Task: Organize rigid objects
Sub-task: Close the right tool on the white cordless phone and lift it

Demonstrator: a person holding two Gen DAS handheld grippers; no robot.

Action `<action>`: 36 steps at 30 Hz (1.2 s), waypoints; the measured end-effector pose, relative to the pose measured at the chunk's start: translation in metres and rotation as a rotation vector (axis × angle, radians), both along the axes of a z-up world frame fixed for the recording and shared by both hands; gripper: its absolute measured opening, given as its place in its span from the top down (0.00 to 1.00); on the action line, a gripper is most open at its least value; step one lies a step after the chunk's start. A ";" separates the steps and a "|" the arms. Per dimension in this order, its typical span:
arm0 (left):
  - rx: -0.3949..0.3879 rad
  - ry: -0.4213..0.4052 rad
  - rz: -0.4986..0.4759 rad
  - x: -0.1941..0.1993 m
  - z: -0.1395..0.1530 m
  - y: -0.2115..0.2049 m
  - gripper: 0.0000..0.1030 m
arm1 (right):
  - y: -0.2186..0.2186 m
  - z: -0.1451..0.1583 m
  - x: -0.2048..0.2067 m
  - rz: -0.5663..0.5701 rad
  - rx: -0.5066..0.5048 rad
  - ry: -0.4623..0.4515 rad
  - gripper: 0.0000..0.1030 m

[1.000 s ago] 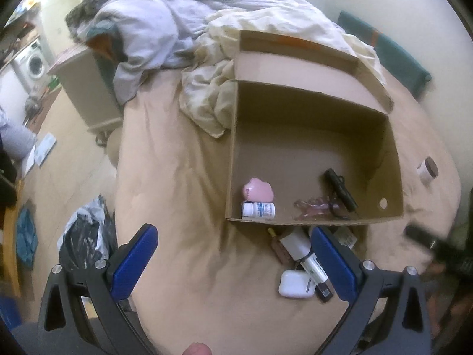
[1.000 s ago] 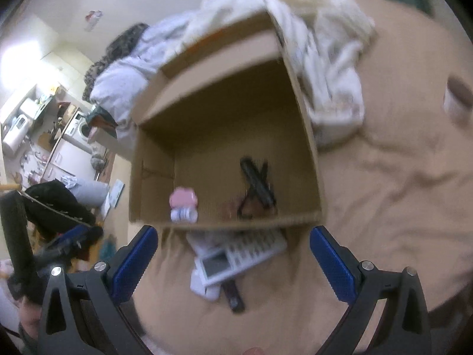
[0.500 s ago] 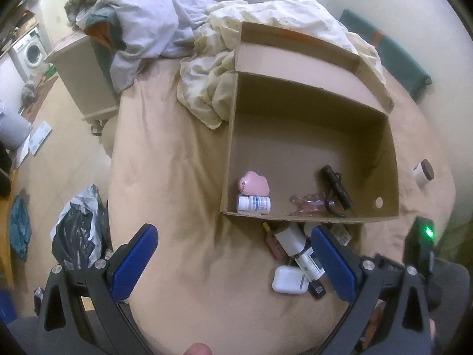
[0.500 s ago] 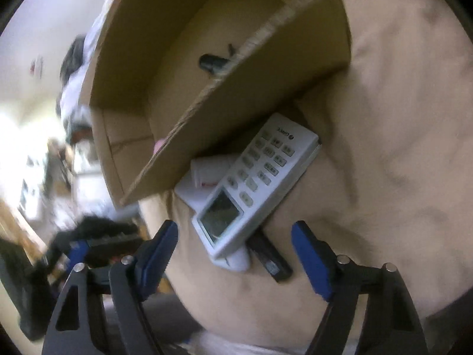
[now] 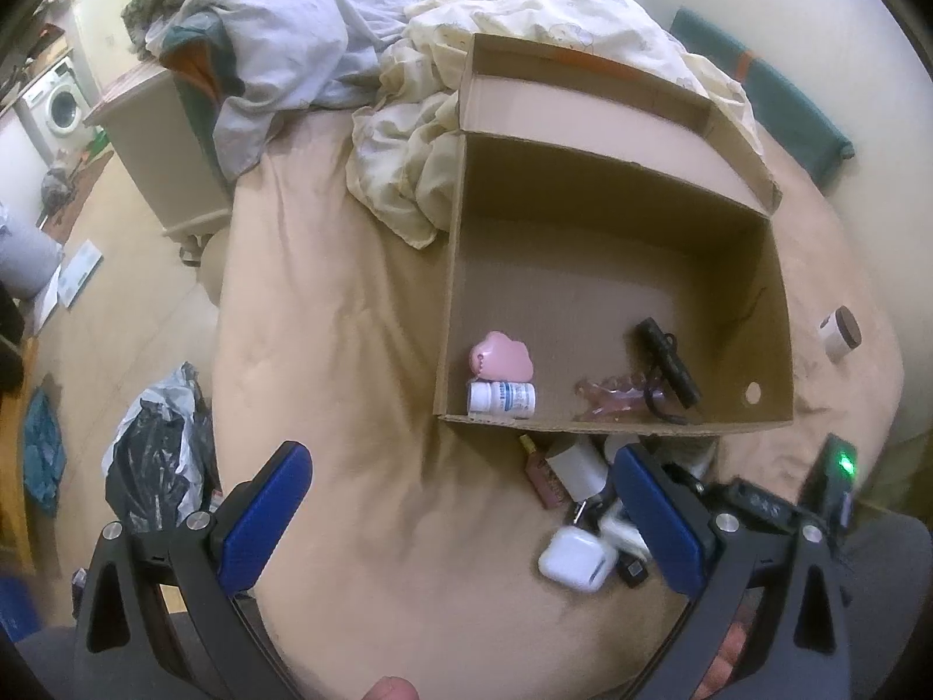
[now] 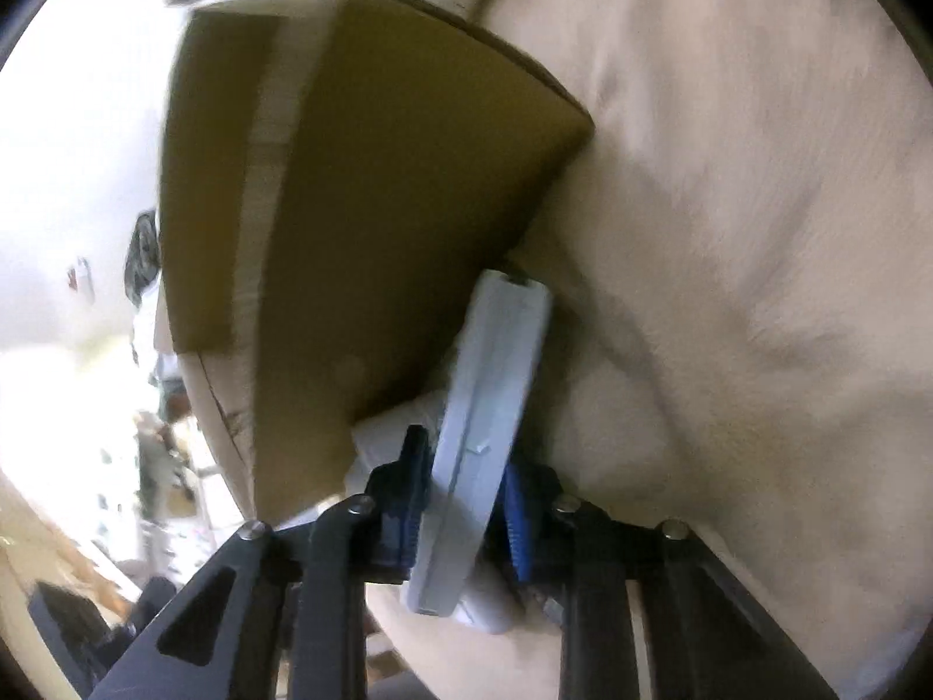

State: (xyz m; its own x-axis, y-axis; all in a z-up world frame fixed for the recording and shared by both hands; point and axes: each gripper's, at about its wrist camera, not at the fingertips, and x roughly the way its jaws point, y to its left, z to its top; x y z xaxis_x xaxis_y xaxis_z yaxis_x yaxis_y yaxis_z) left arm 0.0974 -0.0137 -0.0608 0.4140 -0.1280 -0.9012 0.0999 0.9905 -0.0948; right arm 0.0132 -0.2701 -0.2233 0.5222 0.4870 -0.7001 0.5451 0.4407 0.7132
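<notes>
Now the pick-up step is in hand. The right gripper (image 6: pixel 460 501) is seen with its blue pads closed in on the two faces of a flat light-grey calculator (image 6: pixel 490 402), held edge-on between them; its jaws have just been closing, and the pads appear to press on the casing. The calculator lies on the beige bedspread (image 6: pixel 729 233), its far end just beside the near outer wall of the open brown cardboard box (image 6: pixel 396 221), over a small heap of other white items that cannot be told apart in this blurred view.

The left gripper (image 5: pixel 460 507) is held above the bedspread with its blue fingers (image 5: pixel 262 513) spread wide and nothing between them. From its view the box is seen to hold a pink cloud-shaped case (image 5: pixel 500 357), a small white pill bottle (image 5: pixel 501 398), a clear pinkish clip (image 5: pixel 612 394) and a black elongated gadget (image 5: pixel 667 361). Outside the near wall, a white earbud case (image 5: pixel 576 559) and a small brown bottle (image 5: pixel 542 469) are left unsorted; a white jar with a brown lid (image 5: pixel 839 333) is set well apart, to the right of the box.

Next, it is judged, a lift clear of the heap is called for, then a carry over the box wall. Care is needed: the grip is near one end, so the long body may swing or slip.
</notes>
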 end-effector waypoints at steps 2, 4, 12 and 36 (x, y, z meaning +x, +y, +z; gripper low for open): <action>-0.011 0.000 0.001 0.000 0.001 0.000 0.00 | 0.004 0.023 -0.002 0.064 -0.087 0.004 0.76; -0.033 0.003 0.003 0.000 0.002 0.002 0.00 | 0.007 0.043 0.005 0.164 -0.184 0.009 0.76; -0.030 0.021 -0.001 0.002 -0.001 0.000 0.00 | 0.044 0.060 0.044 0.720 -0.611 0.129 0.76; 0.035 0.054 -0.019 0.007 -0.016 -0.009 0.00 | 0.057 0.095 0.030 0.891 -0.707 -0.006 0.77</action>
